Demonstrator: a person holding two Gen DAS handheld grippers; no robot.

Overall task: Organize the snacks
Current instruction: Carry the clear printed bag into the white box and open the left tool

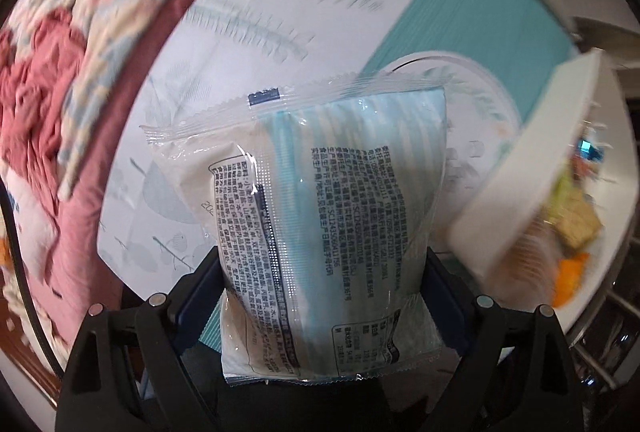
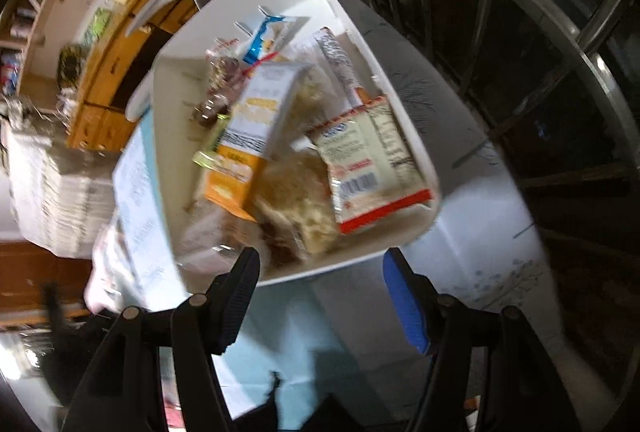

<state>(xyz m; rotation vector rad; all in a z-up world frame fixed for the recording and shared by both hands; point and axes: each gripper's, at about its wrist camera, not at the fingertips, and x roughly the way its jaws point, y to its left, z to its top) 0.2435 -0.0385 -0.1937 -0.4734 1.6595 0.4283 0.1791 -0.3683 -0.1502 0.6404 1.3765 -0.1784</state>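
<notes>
Two grippers: one per wrist view, each seen from behind its own fingers.
Left gripper [image 1: 324,296]: fingers clamped on the lower part of a snack packet [image 1: 316,232].
Packet axis: long axis runs along the fingers, away from the camera; crimped top seal points away, bottom seal sits nearest the lens; printed back panel faces the camera.
Packet location: held above the leaf-print bedsheet [image 1: 248,44], just left of the white bin [image 1: 516,168].
Right gripper [image 2: 320,296]: fingers spread apart, nothing between them; it sits near the front rim of the bin.
Bin contents, right wrist view: an orange-and-white carton [image 2: 248,136], a red-edged sachet [image 2: 372,172], a brown bread-like item [image 2: 296,208], more blurred packets behind.
Left wrist view only: the held packet, a round white lid [image 1: 476,92] behind it, a pink quilt [image 1: 52,80] far left.
Right wrist view only: the bin interior, a metal window grille [image 2: 520,16], wooden furniture [image 2: 116,84] beyond.
</notes>
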